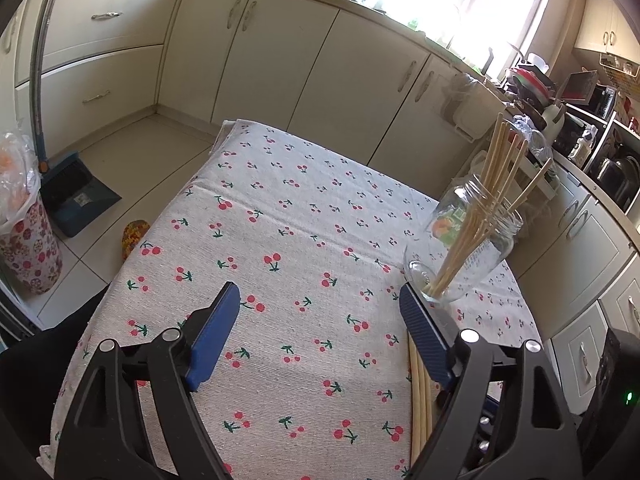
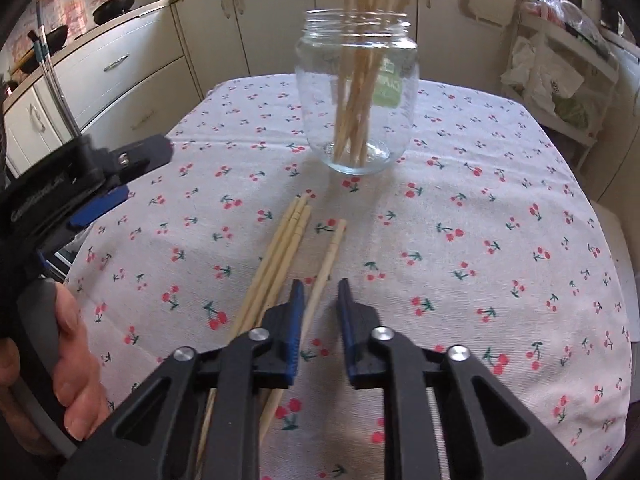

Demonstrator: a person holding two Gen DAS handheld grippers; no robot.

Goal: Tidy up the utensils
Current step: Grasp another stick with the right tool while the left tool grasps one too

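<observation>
A clear glass jar (image 2: 356, 96) stands upright on the cherry-print tablecloth (image 2: 480, 220) and holds several wooden chopsticks. It also shows in the left wrist view (image 1: 464, 244), at the right. Several loose chopsticks (image 2: 280, 252) lie on the cloth in front of the jar; one lone chopstick (image 2: 326, 264) runs between my right gripper's fingers. My right gripper (image 2: 320, 292) hangs just over them, jaws partly open, holding nothing. My left gripper (image 1: 320, 296) is wide open and empty over the cloth; it also shows in the right wrist view (image 2: 120, 176), at the left. Chopstick ends (image 1: 420, 400) lie by its right finger.
Cream kitchen cabinets (image 1: 280, 48) run behind the table. A bin with a plastic liner (image 1: 24, 232) and a blue dustpan (image 1: 76, 196) stand on the floor at the left. A white rack with bags (image 2: 552, 80) stands at the table's right.
</observation>
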